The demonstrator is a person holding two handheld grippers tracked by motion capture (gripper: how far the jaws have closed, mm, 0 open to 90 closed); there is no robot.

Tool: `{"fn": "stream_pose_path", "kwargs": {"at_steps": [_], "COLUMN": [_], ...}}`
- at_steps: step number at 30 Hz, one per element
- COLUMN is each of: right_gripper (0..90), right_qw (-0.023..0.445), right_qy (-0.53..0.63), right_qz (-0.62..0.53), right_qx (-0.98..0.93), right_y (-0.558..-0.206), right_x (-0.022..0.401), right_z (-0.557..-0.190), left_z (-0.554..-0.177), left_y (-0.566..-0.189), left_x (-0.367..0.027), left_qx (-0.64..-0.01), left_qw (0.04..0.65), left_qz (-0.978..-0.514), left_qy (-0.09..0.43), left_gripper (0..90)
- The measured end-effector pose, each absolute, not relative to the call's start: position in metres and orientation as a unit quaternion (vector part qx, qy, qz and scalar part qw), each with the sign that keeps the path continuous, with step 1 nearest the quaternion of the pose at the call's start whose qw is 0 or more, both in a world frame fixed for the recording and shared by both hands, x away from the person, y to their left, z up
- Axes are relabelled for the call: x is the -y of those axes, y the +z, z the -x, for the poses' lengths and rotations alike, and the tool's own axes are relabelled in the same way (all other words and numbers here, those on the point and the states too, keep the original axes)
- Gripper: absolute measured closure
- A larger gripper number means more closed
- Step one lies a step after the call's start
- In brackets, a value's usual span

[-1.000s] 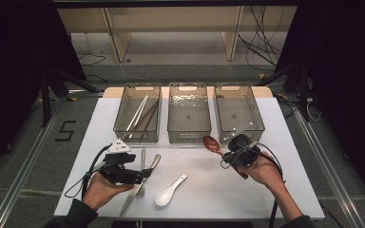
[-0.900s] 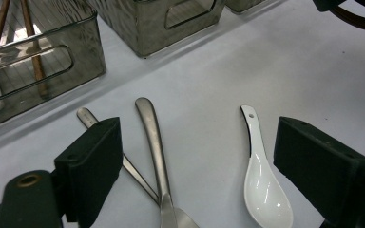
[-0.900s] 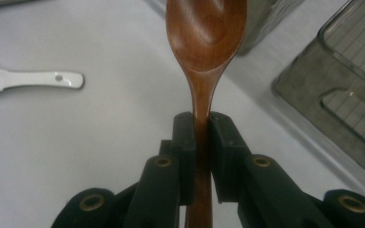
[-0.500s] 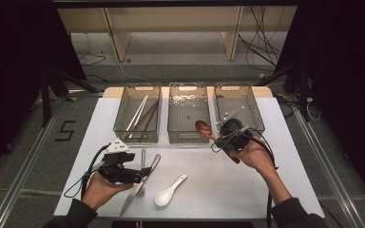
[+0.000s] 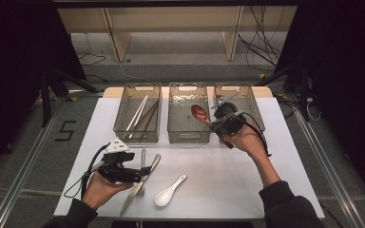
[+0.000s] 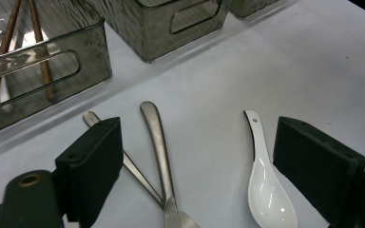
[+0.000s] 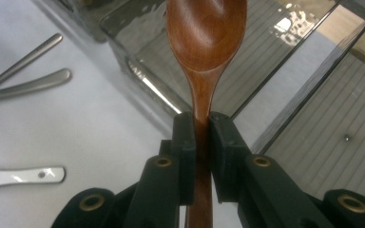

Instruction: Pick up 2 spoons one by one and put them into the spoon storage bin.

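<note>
White tabletop (image 5: pixel 247 185) w/ three clear bins (image 5: pixel 187 119), dark room around

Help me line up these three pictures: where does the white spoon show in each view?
High view: white spoon lies on the table near the front edge, right of the knife and fork by the left gripper.
Left gripper view: lower right, bowl toward the camera, just inside the right-hand pad.
Right gripper view: its handle end at the left edge, low.
Shared landmark: the middle bin.

Chopsticks (image 5: pixel 140 116) lie in the left bin (image 5: pixel 119 124); white spoon (image 5: pixel 169 192) on table (image 5: pixel 228 180).
</note>
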State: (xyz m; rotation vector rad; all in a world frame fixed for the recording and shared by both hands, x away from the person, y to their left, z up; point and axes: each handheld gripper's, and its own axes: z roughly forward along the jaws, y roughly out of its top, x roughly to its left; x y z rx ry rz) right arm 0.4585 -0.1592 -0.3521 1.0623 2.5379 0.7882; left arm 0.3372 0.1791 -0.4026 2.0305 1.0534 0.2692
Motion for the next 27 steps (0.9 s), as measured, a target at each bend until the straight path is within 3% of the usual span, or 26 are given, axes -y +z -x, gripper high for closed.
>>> {"fn": "stream_pose_path", "kwargs": {"at_steps": [27], "right_gripper": [82.1], "right_qw": [0.131], "right_qy": [0.266], "right_qz": [-0.400], "right_qx": [-0.867], "right_y": [-0.350], "right_x": [0.131], "right_z": [-0.509], "left_z": [-0.337], "left_y": [-0.402], "left_x": [-0.180], "left_qx": [-0.414], "left_qw": [0.408], "left_qz": [-0.806], "left_qy": [0.109], "left_gripper": [16.5]}}
